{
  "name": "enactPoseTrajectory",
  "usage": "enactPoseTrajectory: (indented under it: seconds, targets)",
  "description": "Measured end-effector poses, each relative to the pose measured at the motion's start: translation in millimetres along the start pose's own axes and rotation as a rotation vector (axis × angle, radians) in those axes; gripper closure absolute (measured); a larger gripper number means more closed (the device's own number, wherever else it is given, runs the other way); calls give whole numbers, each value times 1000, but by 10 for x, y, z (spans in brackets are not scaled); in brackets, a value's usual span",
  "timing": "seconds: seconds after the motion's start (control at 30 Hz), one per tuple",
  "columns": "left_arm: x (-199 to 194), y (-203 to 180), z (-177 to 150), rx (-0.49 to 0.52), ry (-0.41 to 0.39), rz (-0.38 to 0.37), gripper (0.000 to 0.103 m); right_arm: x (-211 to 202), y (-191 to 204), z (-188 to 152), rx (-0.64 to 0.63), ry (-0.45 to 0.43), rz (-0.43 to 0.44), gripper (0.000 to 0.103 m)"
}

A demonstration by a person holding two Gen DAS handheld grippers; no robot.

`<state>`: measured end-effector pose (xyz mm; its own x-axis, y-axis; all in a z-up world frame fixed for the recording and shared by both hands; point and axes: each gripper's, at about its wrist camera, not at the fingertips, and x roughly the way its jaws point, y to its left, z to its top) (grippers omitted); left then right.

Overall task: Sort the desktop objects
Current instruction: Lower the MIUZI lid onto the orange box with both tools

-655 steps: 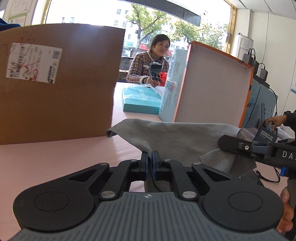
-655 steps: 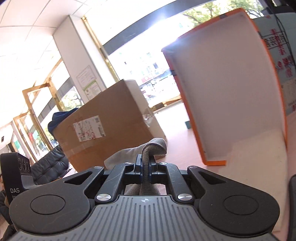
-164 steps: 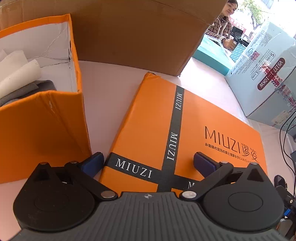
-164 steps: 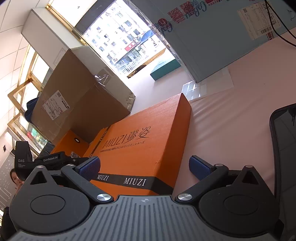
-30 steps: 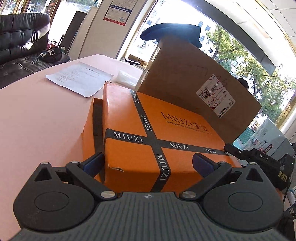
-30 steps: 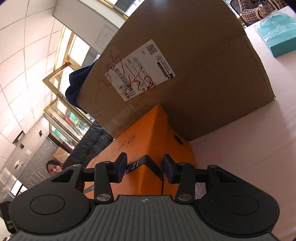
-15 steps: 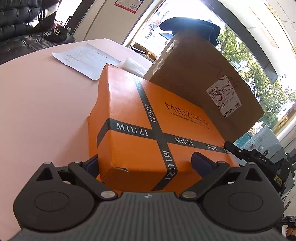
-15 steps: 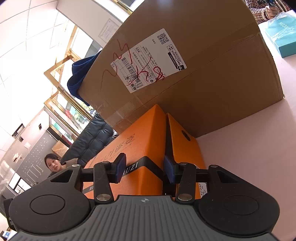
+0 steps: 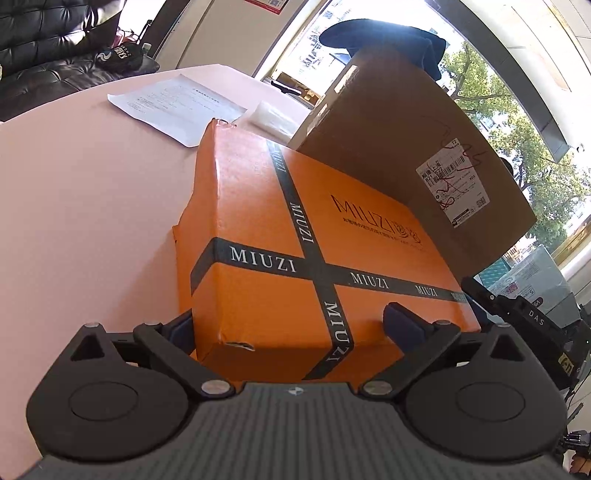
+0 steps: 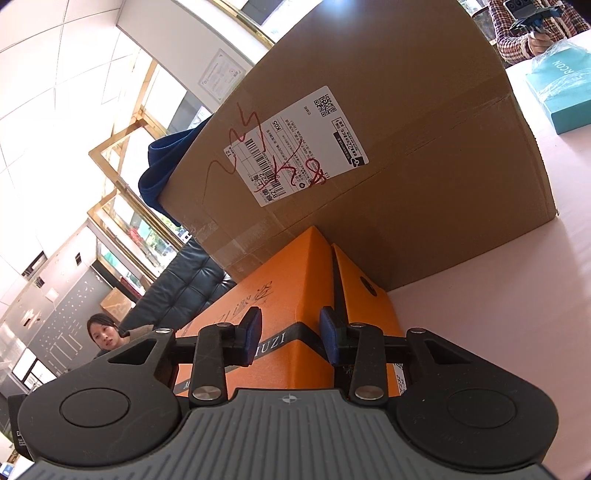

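Note:
An orange MIUZI lid (image 9: 295, 206) with black bands sits over its orange base (image 10: 365, 306) on the pink table (image 9: 81, 203). My left gripper (image 9: 291, 326) is wide open at the lid's near end. One finger is beside the lid's left corner and the other stands over its top. My right gripper (image 10: 290, 336) is half open at the opposite end, astride the lid (image 10: 288, 280) where top and side meet. A slit shows between lid and base there. The right tool's black body (image 9: 524, 317) shows at the lid's far right.
A big brown carton (image 9: 399, 147) with a shipping label (image 10: 295, 147) stands right behind the orange box, a blue garment (image 9: 388, 33) on top. A paper sheet (image 9: 173, 103) and clear bag (image 9: 273, 114) lie beyond. A teal box (image 10: 561, 96) and a person's hands (image 10: 535, 37) are far across.
Earlier both grippers held a grey cloth, then stood open at the lid lying beside the open box. In the last second the lid has settled further over the base; finger gaps are unchanged.

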<state>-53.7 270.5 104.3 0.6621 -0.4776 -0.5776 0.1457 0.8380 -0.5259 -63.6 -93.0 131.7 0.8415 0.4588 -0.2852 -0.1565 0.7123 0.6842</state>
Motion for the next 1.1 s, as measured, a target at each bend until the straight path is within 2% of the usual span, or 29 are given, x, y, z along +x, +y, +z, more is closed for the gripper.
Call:
enactPoseTrajectory:
  seconds: [0.07, 0.17, 0.23, 0.33, 0.4, 0.47, 0.6, 0.77, 0.87, 0.93, 1.1]
  targets:
    - [-24, -25, -2, 11, -10, 3, 3, -18, -34, 9, 24, -1, 17, 69]
    - [-26, -77, 0, 35, 7, 3, 0, -36, -19, 5, 14, -6, 11, 56]
    - [-2, -89, 28, 23, 17, 15, 0, -48, 19, -14, -13, -19, 5, 52]
    - [5, -95, 59, 1, 28, 32, 0, -107, 58, -56, -35, -75, -6, 38]
    - [2, -124, 50, 5, 31, 43, 0, -161, 129, -96, -114, -131, -49, 33]
    - [0, -142, 55, -6, 42, 54, 0, -167, 174, -130, -192, -119, -73, 25]
    - [29, -209, 119, -54, 91, 94, 0, -85, 104, -135, -172, -12, -26, 24]
    - [74, -290, 144, -141, 141, 142, 0, -112, -38, -103, -104, -11, 32, 23]
    - [34, -340, 97, -140, 140, 147, 0, -142, -60, -84, -106, -12, 48, 23]
    - [7, -373, 65, -139, 140, 149, 0, -139, -78, -62, -89, -1, 102, 23]
    - [-31, -540, 24, -55, 159, 181, 0, -134, -119, -62, -103, -39, 50, 23]
